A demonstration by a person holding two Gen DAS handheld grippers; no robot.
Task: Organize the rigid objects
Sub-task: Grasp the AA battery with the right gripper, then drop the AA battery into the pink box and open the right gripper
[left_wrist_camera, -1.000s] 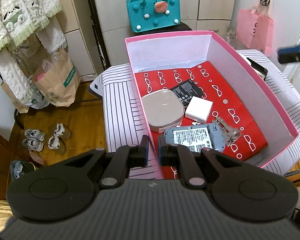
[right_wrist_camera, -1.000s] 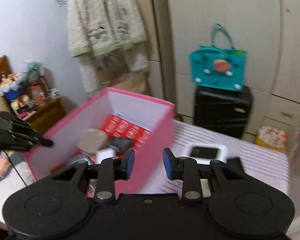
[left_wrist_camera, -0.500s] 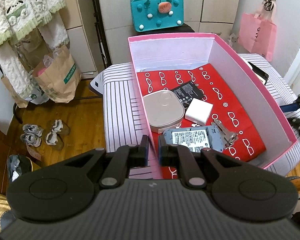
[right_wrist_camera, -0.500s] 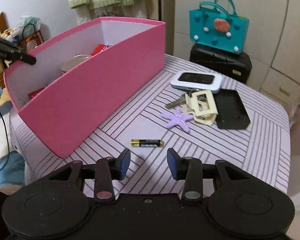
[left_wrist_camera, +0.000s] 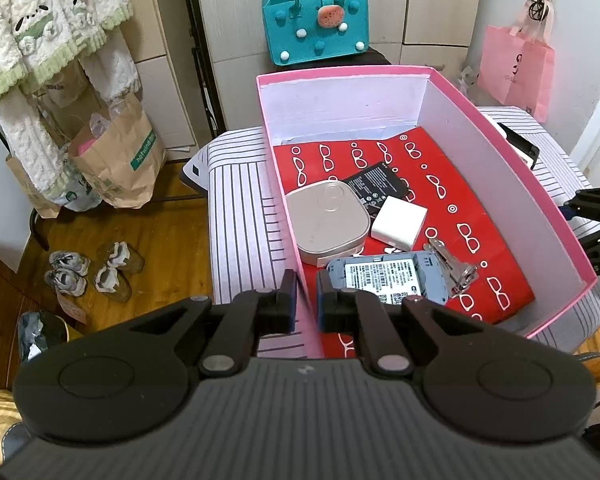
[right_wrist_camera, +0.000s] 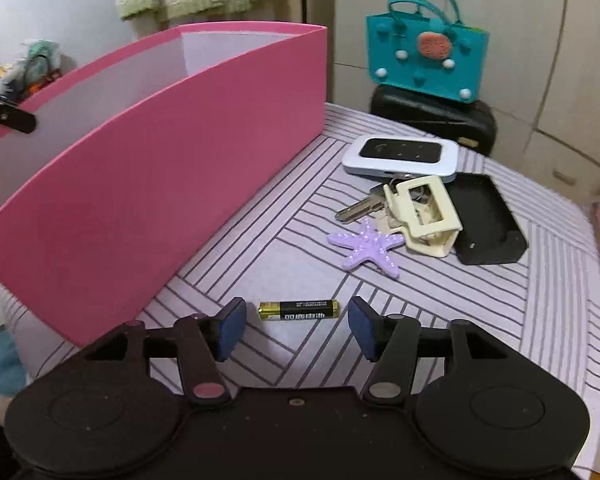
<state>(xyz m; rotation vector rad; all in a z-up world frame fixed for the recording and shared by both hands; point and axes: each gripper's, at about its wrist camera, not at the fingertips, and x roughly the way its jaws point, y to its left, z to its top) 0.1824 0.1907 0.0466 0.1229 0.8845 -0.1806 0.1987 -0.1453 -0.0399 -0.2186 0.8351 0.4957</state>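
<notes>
While the left gripper [left_wrist_camera: 304, 300] stays clamped on the near wall of the pink box [left_wrist_camera: 572, 240], the right gripper [right_wrist_camera: 296, 326], jaws just widened and empty, hangs over one battery [right_wrist_camera: 299, 310] on the striped counter [right_wrist_camera: 540, 320]. It lies just ahead between the pads, long axis across them. Beyond: one purple starfish [right_wrist_camera: 366, 246], one key bunch [right_wrist_camera: 364, 206].

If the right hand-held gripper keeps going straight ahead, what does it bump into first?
Most likely the battery, lying on the striped tabletop just ahead of the right hand-held gripper. Its jaws have just been opening; nothing is gripped. Depth is hard to judge, so it could meet the tabletop first.
</notes>
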